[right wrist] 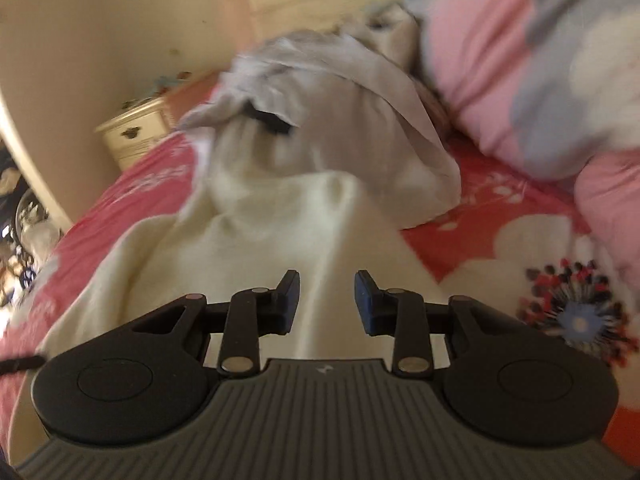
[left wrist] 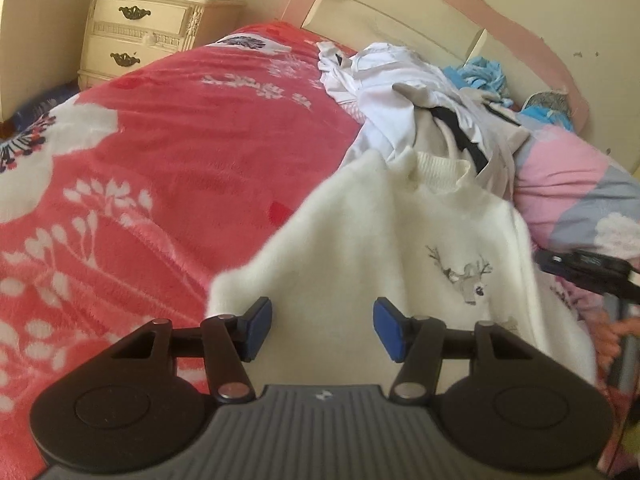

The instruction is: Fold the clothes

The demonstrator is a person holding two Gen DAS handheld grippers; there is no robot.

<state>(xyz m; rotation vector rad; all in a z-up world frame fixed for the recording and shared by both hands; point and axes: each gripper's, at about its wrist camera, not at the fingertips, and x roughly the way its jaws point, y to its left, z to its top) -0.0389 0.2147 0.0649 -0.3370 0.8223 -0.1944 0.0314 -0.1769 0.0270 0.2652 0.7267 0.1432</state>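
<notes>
A cream fuzzy sweater (left wrist: 384,240) with a small deer print lies spread on the coral floral blanket (left wrist: 160,152), collar toward the headboard. My left gripper (left wrist: 322,328) stands open just above the sweater's lower part, blue pads wide apart and nothing clamped. At the right edge of the left wrist view, the other gripper's dark body (left wrist: 584,270) shows beside the sweater. The right wrist view is motion-blurred: the same sweater (right wrist: 280,240) runs away from my right gripper (right wrist: 327,304), which is open over the fabric.
A heap of white and beige clothes (left wrist: 420,112) lies behind the sweater, blurred in the right wrist view (right wrist: 320,120). A pink and grey quilt (left wrist: 572,184) bulges on the right. A cream nightstand (left wrist: 136,32) stands past the bed, by the pink-trimmed headboard (left wrist: 400,4).
</notes>
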